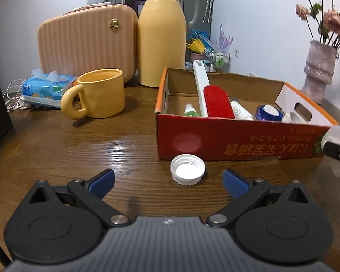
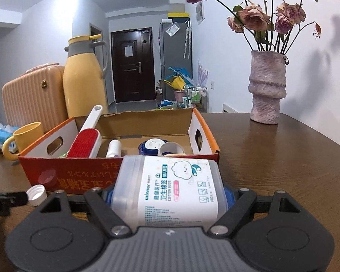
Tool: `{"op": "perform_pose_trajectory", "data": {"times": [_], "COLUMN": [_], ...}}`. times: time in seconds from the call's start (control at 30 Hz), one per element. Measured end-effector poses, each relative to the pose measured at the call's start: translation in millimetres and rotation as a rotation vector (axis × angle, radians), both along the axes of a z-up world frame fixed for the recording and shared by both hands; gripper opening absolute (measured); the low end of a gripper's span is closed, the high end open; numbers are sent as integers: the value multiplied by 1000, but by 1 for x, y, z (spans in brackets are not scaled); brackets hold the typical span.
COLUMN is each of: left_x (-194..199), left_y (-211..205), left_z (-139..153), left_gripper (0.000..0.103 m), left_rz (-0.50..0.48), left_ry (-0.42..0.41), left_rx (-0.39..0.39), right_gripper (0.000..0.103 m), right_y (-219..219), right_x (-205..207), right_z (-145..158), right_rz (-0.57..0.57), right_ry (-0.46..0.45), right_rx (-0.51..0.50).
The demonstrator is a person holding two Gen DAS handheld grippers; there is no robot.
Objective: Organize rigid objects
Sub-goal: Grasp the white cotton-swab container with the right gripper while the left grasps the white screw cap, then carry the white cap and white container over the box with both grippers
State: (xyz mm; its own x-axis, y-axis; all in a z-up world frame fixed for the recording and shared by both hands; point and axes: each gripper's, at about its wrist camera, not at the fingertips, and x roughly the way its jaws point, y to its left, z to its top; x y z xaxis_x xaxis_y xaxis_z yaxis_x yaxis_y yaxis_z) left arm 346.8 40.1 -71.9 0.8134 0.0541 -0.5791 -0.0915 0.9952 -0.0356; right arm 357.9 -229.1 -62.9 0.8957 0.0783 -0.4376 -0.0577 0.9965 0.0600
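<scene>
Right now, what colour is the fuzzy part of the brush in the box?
Red, on the lint brush with a white handle; clearest in the left wrist view.

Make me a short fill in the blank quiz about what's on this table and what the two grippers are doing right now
1. The right gripper is shut on a clear container of cotton ____.
2. The white bottle cap lies on the table, open side ____.
3. The left gripper is ____, holding nothing.
4. The lint brush leaning in the cardboard box has a ____ pad.

Missing words: buds; up; open; red
</scene>
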Motion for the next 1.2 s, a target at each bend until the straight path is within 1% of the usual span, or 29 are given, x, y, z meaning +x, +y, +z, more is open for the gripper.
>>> {"op": "perform_pose_trajectory", "data": {"times": [0.1, 0.23, 0.37, 0.47, 0.57, 0.6, 0.63, 0.67, 0.7, 0.73, 0.77, 0.83, 0.87, 1.07, 1.2], "left_x": [7, 20, 35, 41, 45, 47, 48, 49, 50, 51, 51, 50, 49, 47, 46], "left_y": [-9, -15, -20, -21, -21, -21, -22, -21, -21, -21, -20, -20, -20, -16, -15], "left_z": [-4, -8, -14, -16, -18, -19, -19, -20, -21, -22, -22, -22, -21, -19, -19], "left_gripper": [103, 103, 102, 102, 94, 88, 79, 74, 72, 64, 59, 43, 41, 41, 41], "left_rz": [17, 31, 54, 66, 76, 78, 79, 77, 74, 69, 65, 58, 52, 48, 43], "left_ry": [5, 19, 61, 72, 75, 80, 87, 93, 99, 106, 108, 101, 97, 88, 90], "left_rx": [29, 17, 27, 22, 28, 30, 31, 30, 26, 22, 21, 18, 13, -16, -10], "right_gripper": [82, 82, 82, 82, 82, 82, 82, 82, 82, 82, 82, 82, 82, 82, 82], "right_y": [-2, -4, -4, -4, -4, -4, -4, -3, -3, -3, -3, -3, -4, -3, -4], "right_x": [-1, -3, -5, -4, -3, -3, -2, -2, -1, 0, 0, 2, 2, 3, 5], "right_z": [1, 3, 3, 2, 2, 2, 2, 1, 1, 1, 0, 0, -1, -2, -3], "right_rz": [2, 0, 0, 2, -1, -2, -4, -5, -6, -7, -8, -11, -12, -10, -9], "right_ry": [-3, -11, -16, -11, -8, -7, -4, -2, 1, 4, 7, 14, 16, 22, 27], "right_rx": [12, 29, 37, 37, 36, 35, 34, 33, 31, 30, 29, 28, 28, 27, 30]}}
